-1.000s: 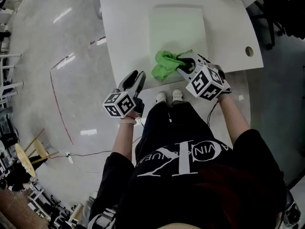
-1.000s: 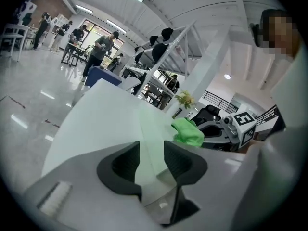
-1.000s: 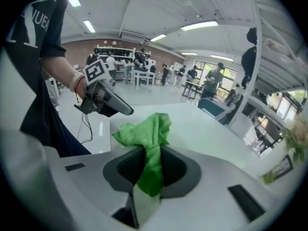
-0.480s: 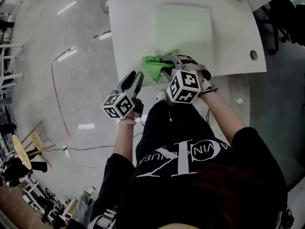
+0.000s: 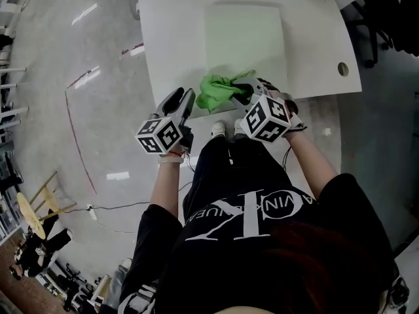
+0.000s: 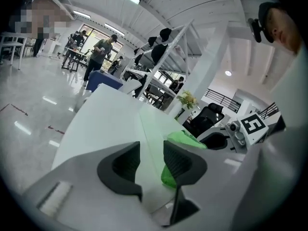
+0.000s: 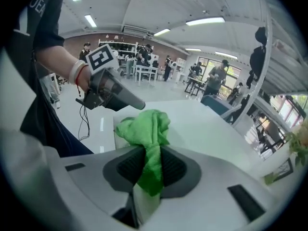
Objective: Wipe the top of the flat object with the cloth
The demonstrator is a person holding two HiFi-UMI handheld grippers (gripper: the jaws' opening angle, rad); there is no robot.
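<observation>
Cloth (image 5: pixel 219 90) pinched in down-tilted right gripper (image 5: pixel 245 93) at table (image 5: pixel 177 31) edge; left gripper (image 5: pixel 182 99) apart, empty, alongside.

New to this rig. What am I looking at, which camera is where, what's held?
No robot: a person holds a two-jaw gripper in each hand. One picture looks down from a head camera; the other two ride on the grippers, looking along their jaws. On the white table lies a flat pale green mat. The right gripper is shut on a green cloth bunched at the mat's near end. The left gripper hangs at the table's near edge, jaws apart, empty.
</observation>
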